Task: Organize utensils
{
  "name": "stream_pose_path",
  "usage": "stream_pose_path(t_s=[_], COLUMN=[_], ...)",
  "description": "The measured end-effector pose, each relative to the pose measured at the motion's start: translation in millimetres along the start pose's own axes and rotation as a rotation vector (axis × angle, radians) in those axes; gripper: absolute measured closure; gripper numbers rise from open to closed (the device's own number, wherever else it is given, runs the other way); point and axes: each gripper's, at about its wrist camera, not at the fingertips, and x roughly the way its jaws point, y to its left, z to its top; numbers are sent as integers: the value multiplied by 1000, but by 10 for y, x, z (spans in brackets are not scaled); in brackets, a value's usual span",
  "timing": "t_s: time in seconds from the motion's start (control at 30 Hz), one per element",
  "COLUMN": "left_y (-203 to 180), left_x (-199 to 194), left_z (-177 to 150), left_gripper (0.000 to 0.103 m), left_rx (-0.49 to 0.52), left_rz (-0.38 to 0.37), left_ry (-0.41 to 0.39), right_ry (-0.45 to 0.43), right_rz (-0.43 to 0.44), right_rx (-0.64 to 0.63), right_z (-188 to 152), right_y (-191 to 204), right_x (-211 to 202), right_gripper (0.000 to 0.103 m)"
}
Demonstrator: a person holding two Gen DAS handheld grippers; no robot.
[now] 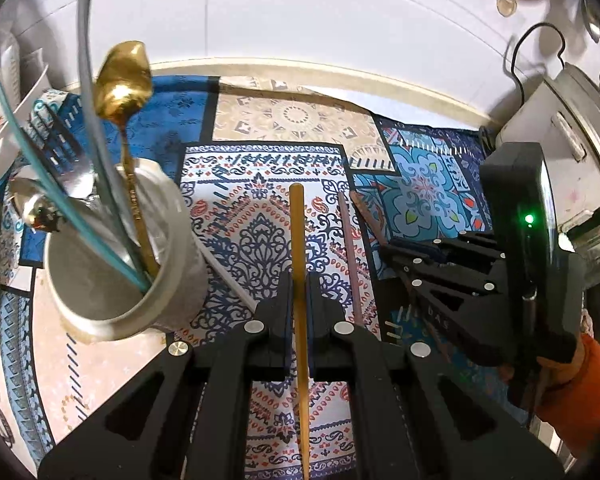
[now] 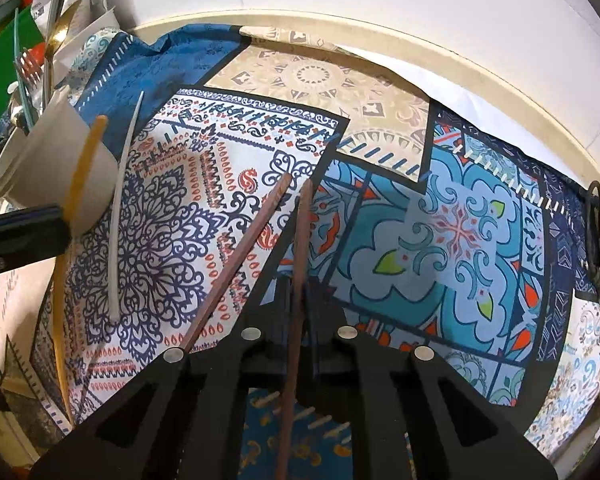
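Left gripper: the left gripper has its two black fingers pinched on a yellow chopstick, which runs straight out ahead between the tips and back under the gripper body.
Right gripper: the right gripper has its fingers pressed onto a brown chopstick, which points forward past the tips. In the left wrist view this gripper sits to the right of the left fingers, held by a hand in an orange sleeve.
Second brown chopstick: a second brown chopstick lies on the cloth just left of the right fingers, angled so its far end comes near the far end of the held one.
White chopstick: a white chopstick lies on the cloth further left of the right fingers, next to the cup.
Holder: a white cup stands ahead and to the left of the left fingers, tilted in the fisheye view. Inside it are a gold spoon, a grey chopstick, a teal chopstick and a silver fork, all leaning out over the rim.
Surface: a patterned tablecloth in blue, white, beige and orange covers the table under both grippers.
Far right: a metal appliance with a black cord stands beyond the right gripper, at the cloth's edge.
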Motion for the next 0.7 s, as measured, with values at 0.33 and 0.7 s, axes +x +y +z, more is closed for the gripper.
stream_pose_path(t_s=[0.33, 0.7], left_y=[44, 1], left_x=[-313, -806], left_z=[-38, -143], left_gripper=[99, 99], left_rx=[-40, -47], left_rz=[2, 34], left_ry=[-73, -193], right_ry=[-113, -266], right_rz=[11, 25], right_rx=[18, 14], right_z=[-45, -41], right_y=[-3, 120], right_x=[-396, -1013], right_gripper=[97, 97])
